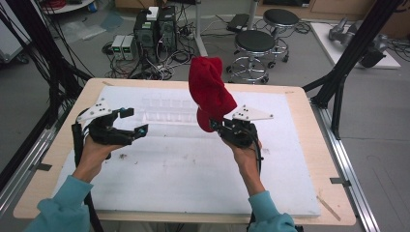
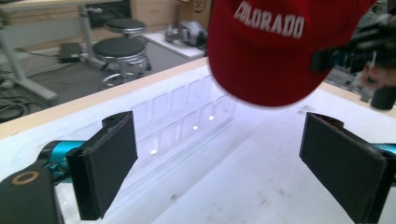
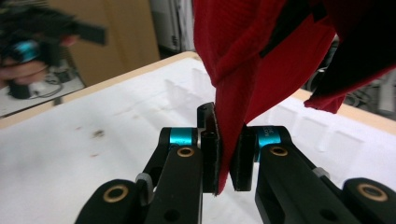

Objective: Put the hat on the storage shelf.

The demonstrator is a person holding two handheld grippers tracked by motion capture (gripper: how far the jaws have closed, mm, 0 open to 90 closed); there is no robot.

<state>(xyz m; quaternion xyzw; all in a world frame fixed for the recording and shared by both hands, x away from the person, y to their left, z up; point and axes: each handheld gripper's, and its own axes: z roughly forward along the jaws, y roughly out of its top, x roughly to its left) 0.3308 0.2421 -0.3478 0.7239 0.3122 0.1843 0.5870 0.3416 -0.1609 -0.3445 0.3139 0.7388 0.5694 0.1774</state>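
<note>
Red cloth, a baseball cap with white lettering on its front, hangs in the air over the far middle of the white foam sheet that covers the wooden table, touching nothing beneath it. The right gripper has its jaws pinched together on a fold of the cap's edge and carries it alone. The left gripper stands near the left edge of the sheet, jaws spread wide with nothing between them, facing the cap. A clear plastic tray lies just behind, toward the far edge. By my reading the lift is done; a second grip by the empty gripper, and setting the cap down or shaping it, remain
</note>
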